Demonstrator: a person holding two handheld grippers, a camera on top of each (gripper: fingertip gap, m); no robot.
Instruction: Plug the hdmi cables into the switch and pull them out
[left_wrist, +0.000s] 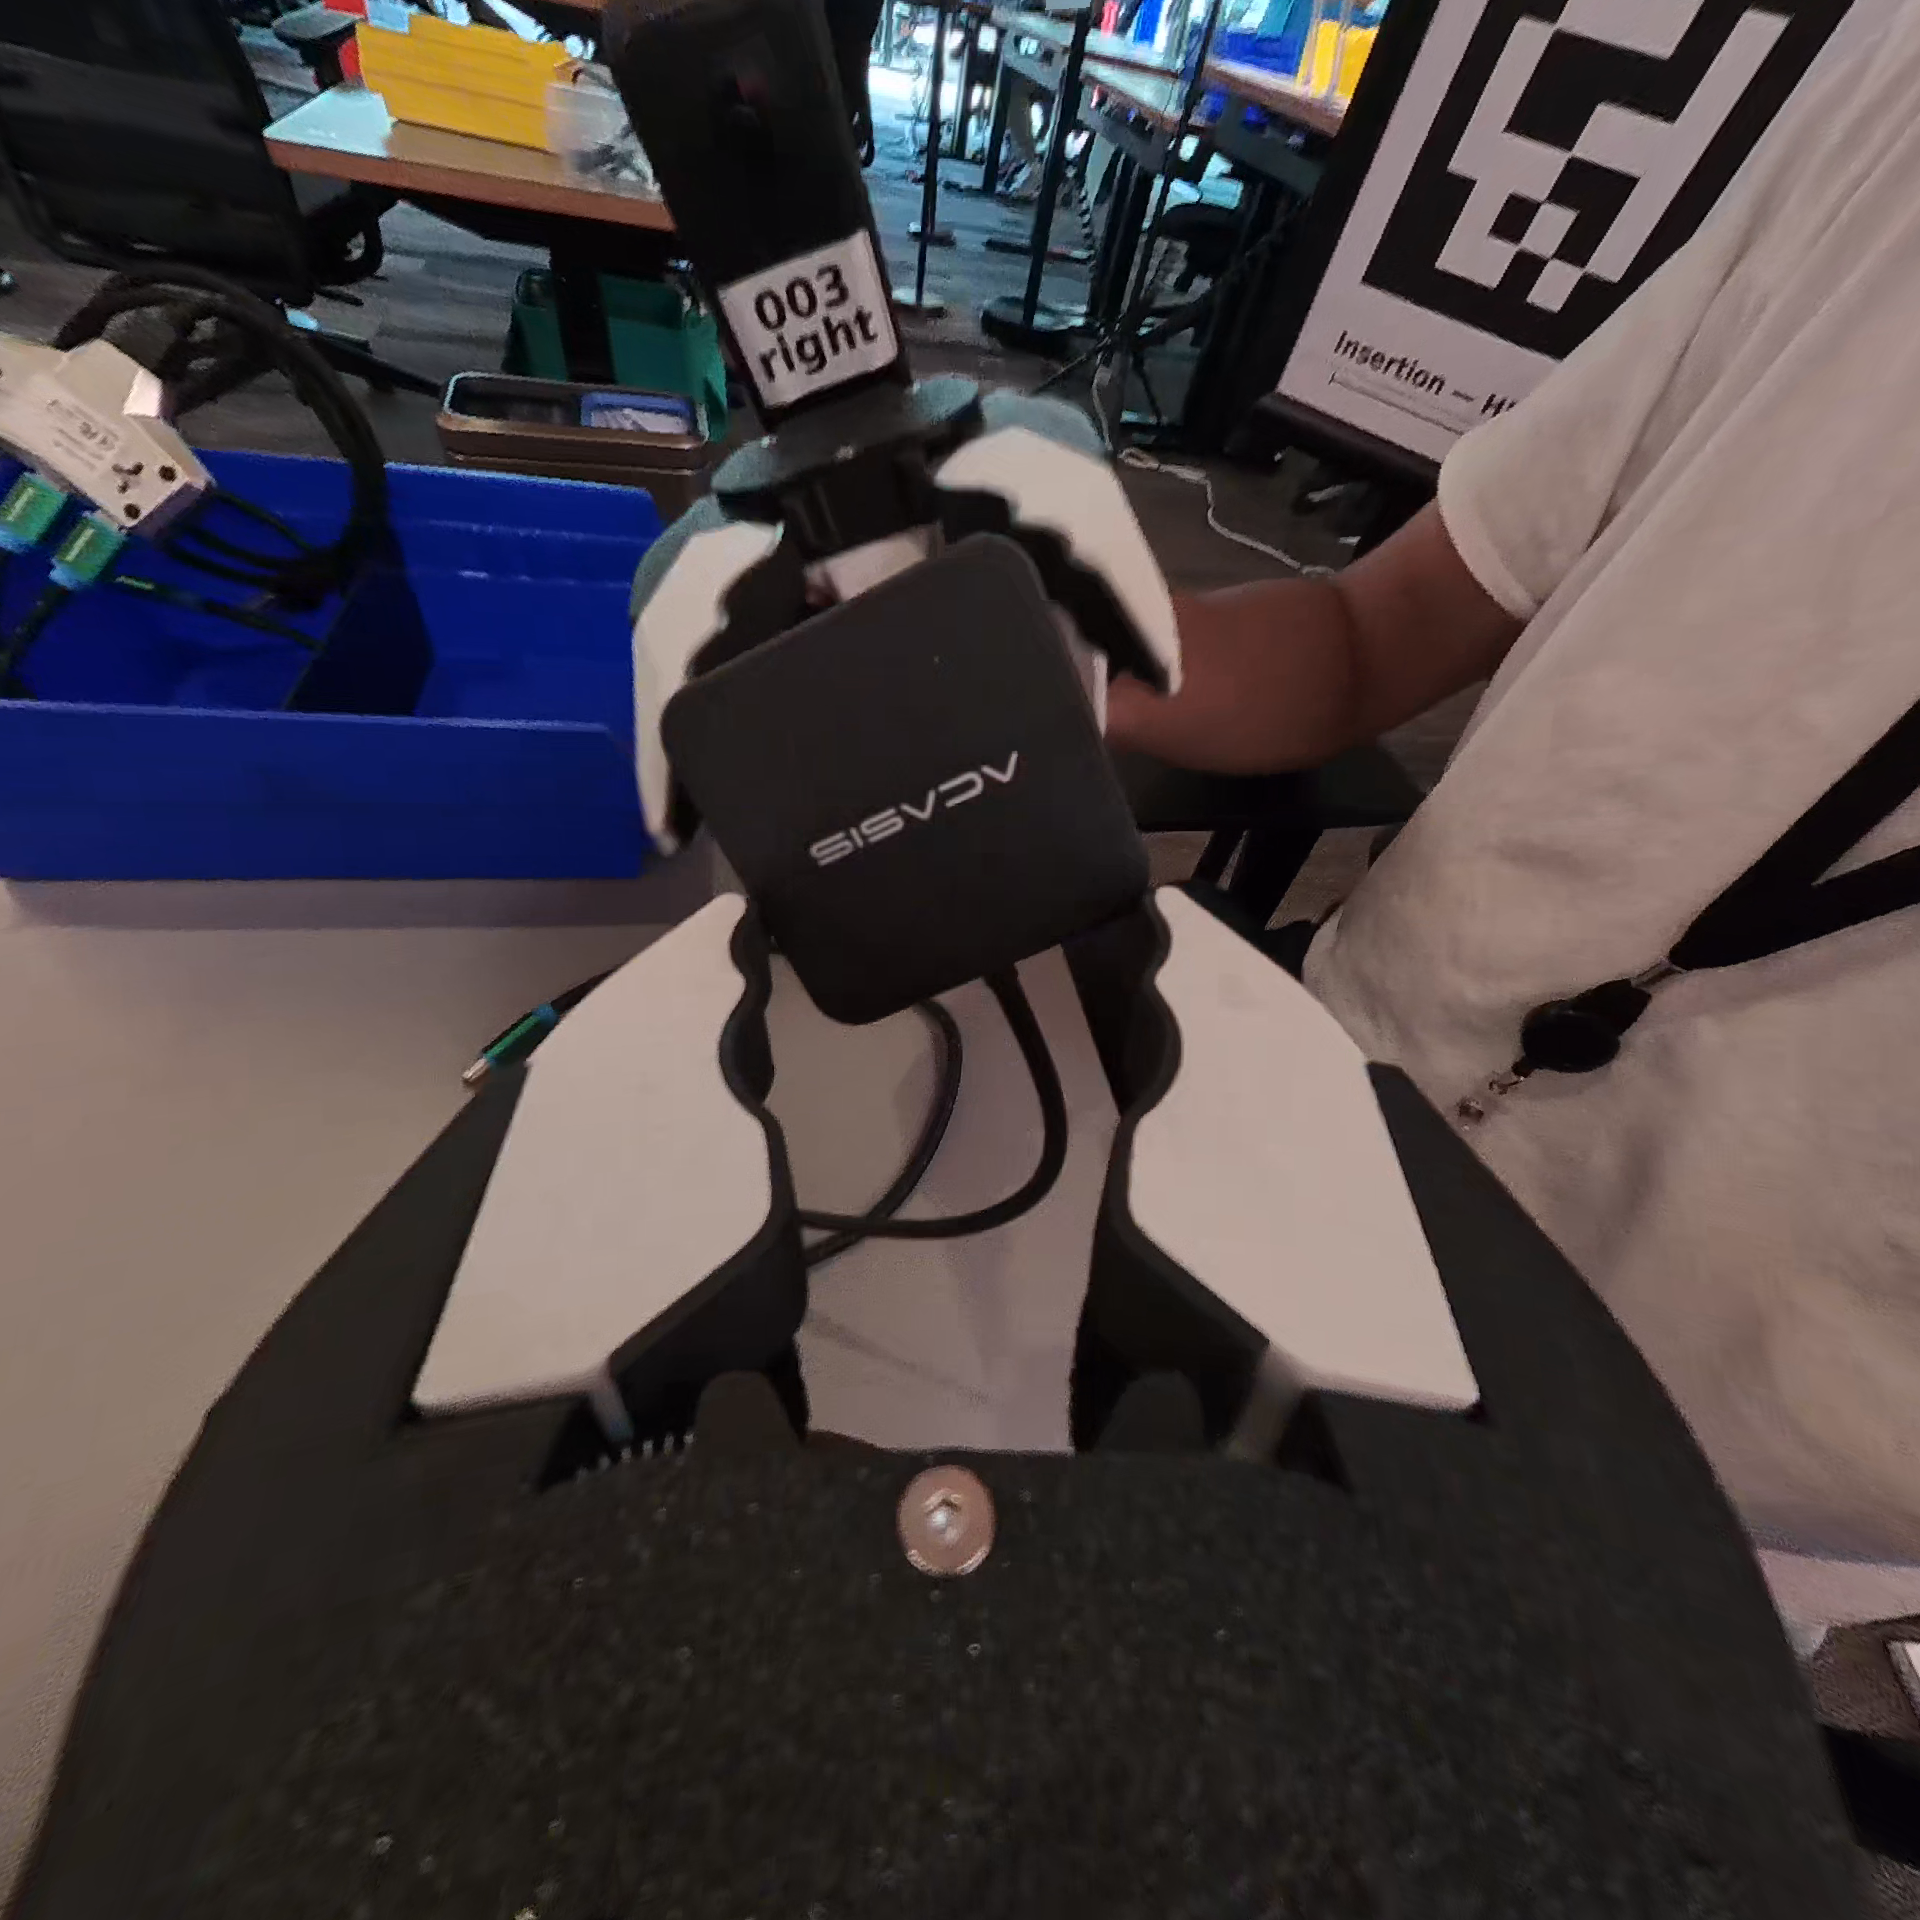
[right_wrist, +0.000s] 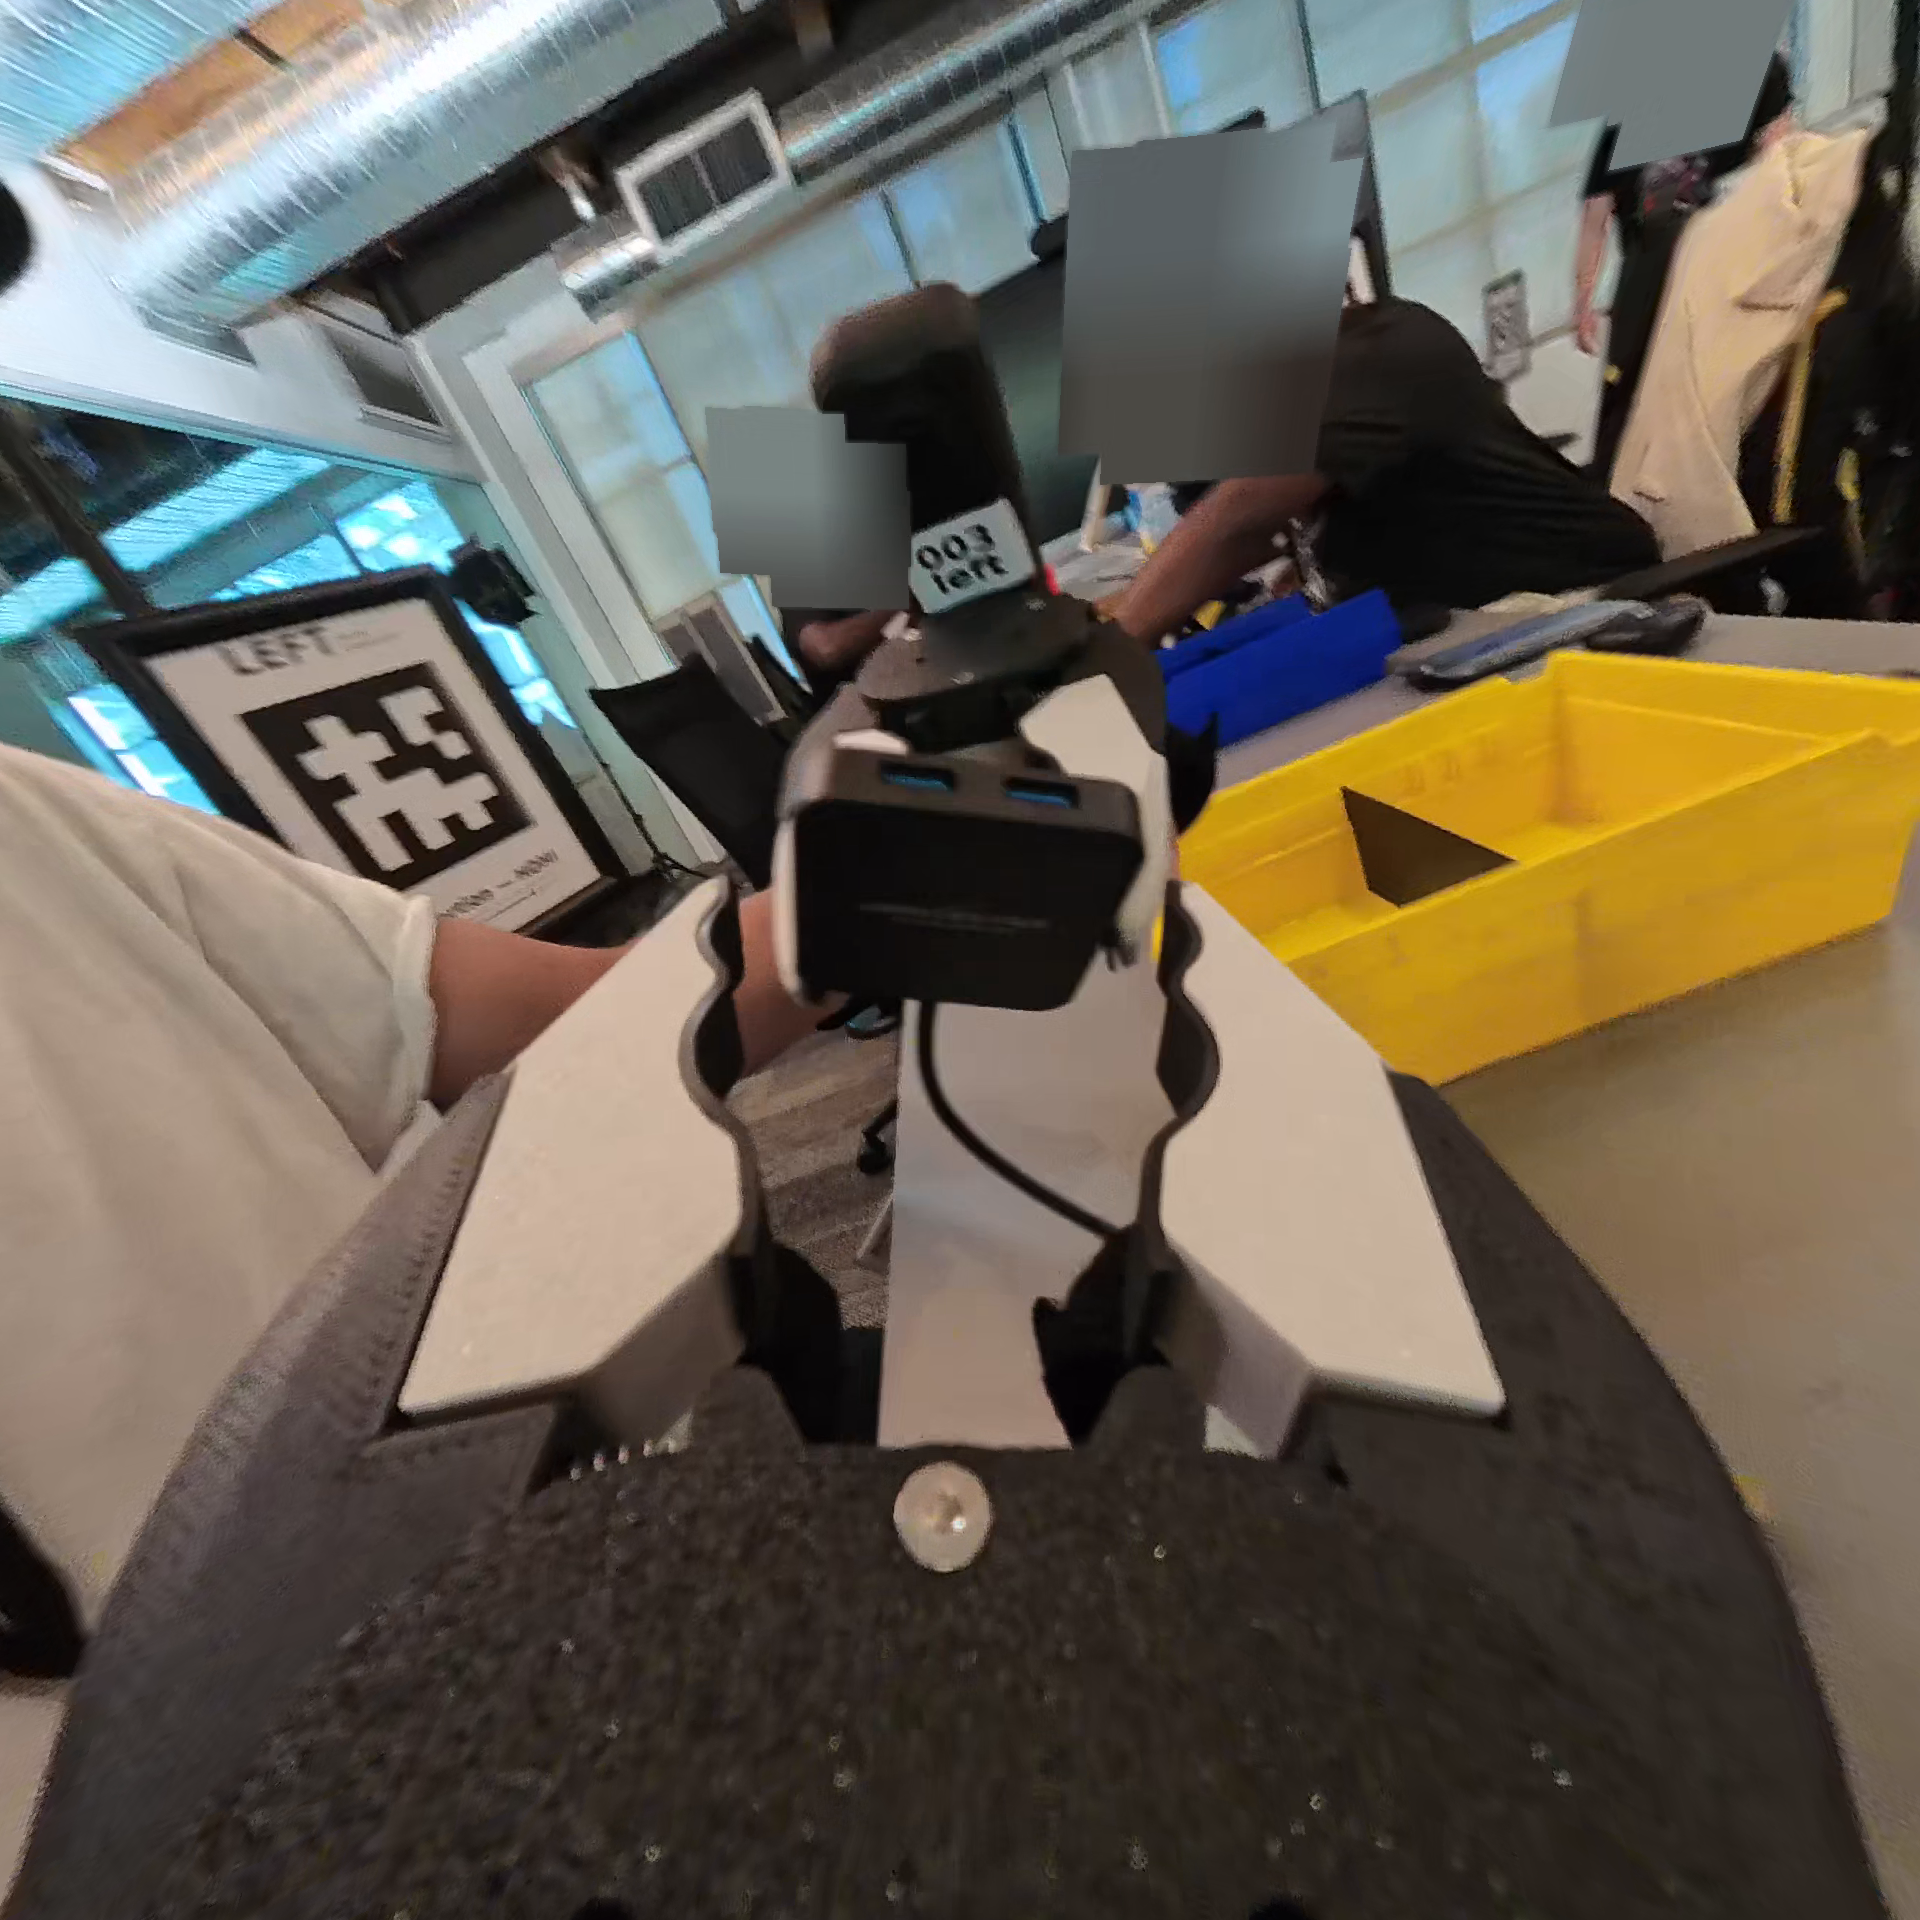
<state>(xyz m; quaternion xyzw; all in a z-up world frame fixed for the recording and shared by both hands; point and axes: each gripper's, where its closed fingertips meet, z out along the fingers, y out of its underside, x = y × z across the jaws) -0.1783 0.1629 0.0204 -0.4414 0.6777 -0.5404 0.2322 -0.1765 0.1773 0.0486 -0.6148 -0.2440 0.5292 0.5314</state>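
Your left claw (right_wrist: 966, 935) clasps the switch (left_wrist: 914, 883); the right claw's (left_wrist: 904, 748) grip is unclear. Still pre-insertion: next fetch the loose plug (left_wrist: 514, 1049), centre left.

1. White sticker (left_wrist: 816, 317) on the black handle facing my left wrist cam: short printed ID, legible.
2. Switch (left_wrist: 904, 790): white brand lettering on its top face, upside down from here.
3. Marker board (left_wrist: 1538, 177), right background: block pattern, with a cut-off caption line under it.
4. Silver box (left_wrist: 94, 436), far left: small print, too blurred.
5. Right wrist cam: a similar sticker (right_wrist: 971, 561) on the other handle, a second marker board (right_wrist: 384, 769) with a heading, and fine print on the switch's underside that I can't read.
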